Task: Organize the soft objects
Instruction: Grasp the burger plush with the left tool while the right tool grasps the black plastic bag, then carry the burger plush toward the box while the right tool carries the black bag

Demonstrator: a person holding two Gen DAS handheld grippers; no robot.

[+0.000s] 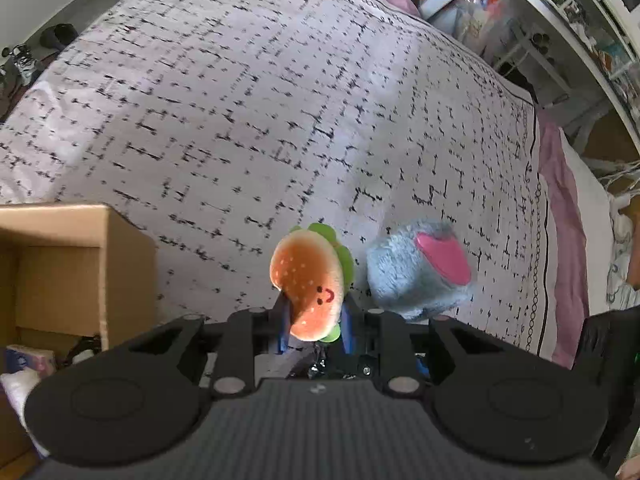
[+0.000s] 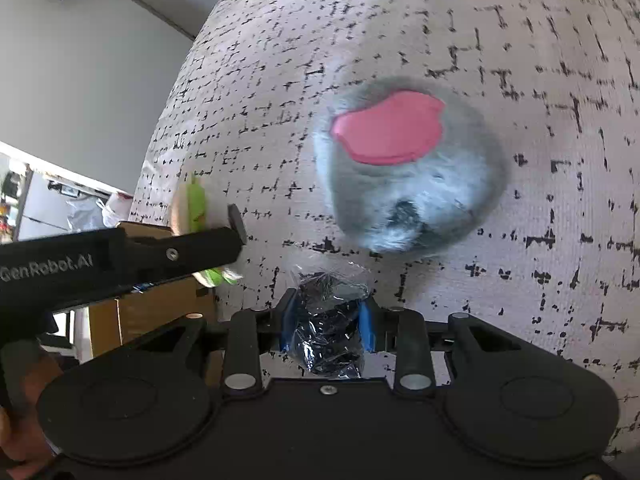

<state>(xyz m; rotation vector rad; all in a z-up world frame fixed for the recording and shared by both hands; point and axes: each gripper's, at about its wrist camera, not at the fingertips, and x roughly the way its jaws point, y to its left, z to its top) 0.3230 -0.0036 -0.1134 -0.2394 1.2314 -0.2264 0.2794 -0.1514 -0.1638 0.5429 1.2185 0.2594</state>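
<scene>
A burger plush (image 1: 308,280) with an orange bun, green lettuce and a smiley face is held over the bed, and my left gripper (image 1: 315,310) is shut on its lower half. A fluffy grey plush (image 1: 416,276) with a pink patch lies on the bedspread just to its right. In the right wrist view the grey plush (image 2: 408,176) lies ahead of my right gripper (image 2: 328,312). That gripper is shut on a crinkled clear bag with dark contents (image 2: 326,292). The left gripper (image 2: 230,232) reaches in from the left with the burger plush (image 2: 194,204).
An open cardboard box (image 1: 72,264) stands at the bed's left edge, with a tissue pack (image 1: 30,360) inside. The black-and-white patterned bedspread (image 1: 280,100) stretches ahead. Cluttered white shelves (image 1: 560,20) line the upper right. Shoes (image 1: 24,64) lie on the floor at left.
</scene>
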